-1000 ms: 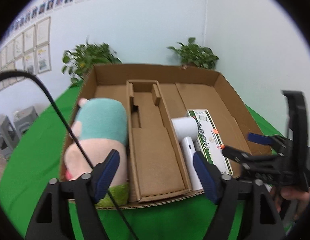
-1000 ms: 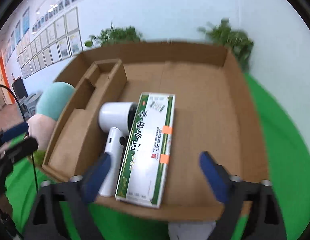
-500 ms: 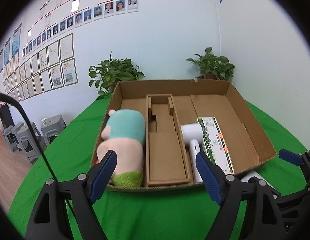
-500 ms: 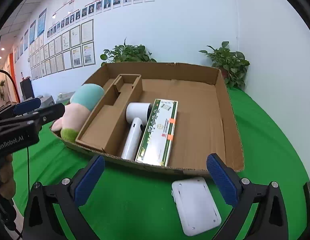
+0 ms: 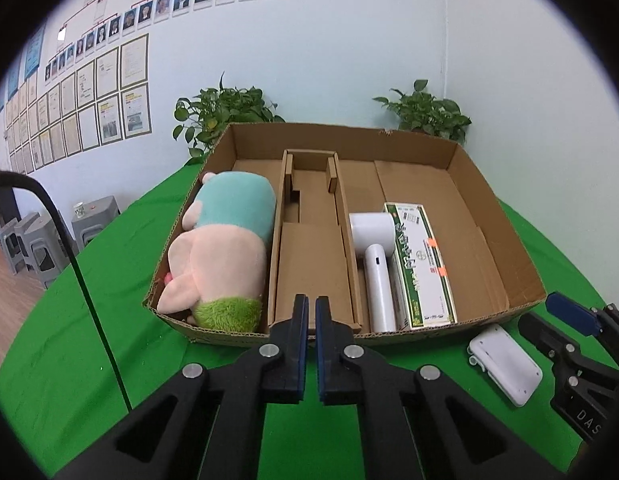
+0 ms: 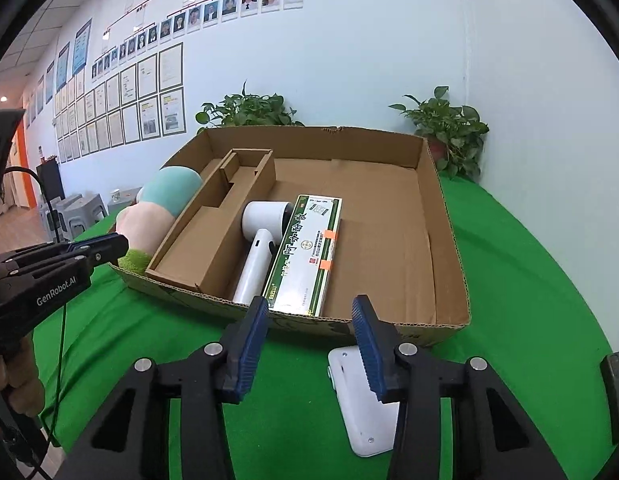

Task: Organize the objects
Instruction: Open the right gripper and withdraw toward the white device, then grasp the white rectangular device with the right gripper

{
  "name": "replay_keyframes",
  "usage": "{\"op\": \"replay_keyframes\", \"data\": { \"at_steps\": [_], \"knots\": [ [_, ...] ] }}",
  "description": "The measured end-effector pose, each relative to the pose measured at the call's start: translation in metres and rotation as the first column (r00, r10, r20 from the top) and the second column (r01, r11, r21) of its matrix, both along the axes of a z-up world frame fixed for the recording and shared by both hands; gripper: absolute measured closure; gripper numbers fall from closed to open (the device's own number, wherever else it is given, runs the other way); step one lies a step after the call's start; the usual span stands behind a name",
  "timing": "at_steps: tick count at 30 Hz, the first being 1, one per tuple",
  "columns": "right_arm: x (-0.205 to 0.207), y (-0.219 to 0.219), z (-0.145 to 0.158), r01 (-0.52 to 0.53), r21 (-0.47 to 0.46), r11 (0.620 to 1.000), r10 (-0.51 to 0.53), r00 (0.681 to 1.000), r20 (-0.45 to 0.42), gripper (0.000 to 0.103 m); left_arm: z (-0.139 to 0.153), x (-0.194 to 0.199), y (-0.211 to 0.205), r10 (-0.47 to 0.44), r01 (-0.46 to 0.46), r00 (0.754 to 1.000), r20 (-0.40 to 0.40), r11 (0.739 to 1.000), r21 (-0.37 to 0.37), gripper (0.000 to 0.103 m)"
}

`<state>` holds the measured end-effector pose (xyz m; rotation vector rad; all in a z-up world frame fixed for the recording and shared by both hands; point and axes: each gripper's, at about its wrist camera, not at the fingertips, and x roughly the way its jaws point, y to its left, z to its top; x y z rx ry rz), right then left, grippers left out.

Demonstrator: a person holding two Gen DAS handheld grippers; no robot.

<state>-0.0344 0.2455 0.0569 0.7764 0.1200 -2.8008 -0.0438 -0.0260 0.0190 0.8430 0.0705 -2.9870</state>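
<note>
A shallow cardboard box (image 5: 521, 264) (image 6: 445, 216) lies on the green table. It holds a plush toy (image 5: 225, 240) (image 6: 157, 208) at the left, a cardboard insert (image 5: 309, 260), a white hair dryer (image 5: 375, 264) (image 6: 261, 240) and a green-and-white carton (image 5: 421, 264) (image 6: 309, 248). A white flat device (image 5: 505, 364) (image 6: 361, 404) lies on the cloth in front of the box. My left gripper (image 5: 311, 320) is shut and empty before the box's front edge. My right gripper (image 6: 309, 328) is open, partly narrowed, above the device's left side.
Two potted plants (image 5: 225, 112) (image 5: 425, 116) stand behind the box by the walls. Grey stools (image 5: 37, 240) stand on the floor at the left. A black cable (image 5: 81, 272) crosses the left of the table.
Both grippers have pulled back and up from the box. My left gripper went from wide open to shut. My right gripper narrowed but stays open.
</note>
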Motion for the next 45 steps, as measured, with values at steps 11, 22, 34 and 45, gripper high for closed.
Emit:
{"op": "replay_keyframes", "data": {
  "at_steps": [11,22,34,45],
  "knots": [
    [0.001,0.037,-0.033,-0.041,-0.014,0.999,0.043,0.992,0.122,0.0,-0.015,0.005,0.013,-0.135,0.13,0.987,0.086,0.99,0.06,0.011],
    [-0.033,0.081,-0.1,0.06,-0.034,0.998,-0.043,0.929,0.366,0.013,-0.057,0.01,0.049,-0.269,0.24,0.94,0.21,0.958,0.153,0.011],
    [-0.01,0.045,-0.103,-0.046,-0.008,0.999,0.045,0.923,0.383,0.039,-0.066,0.009,0.033,-0.23,0.2,0.949,0.215,0.968,0.153,0.011],
    [0.031,0.007,-0.084,-0.116,-0.054,0.992,0.126,0.953,0.276,0.001,-0.088,-0.006,0.045,-0.444,0.294,0.851,0.28,0.845,0.446,0.012]
  ]
}}
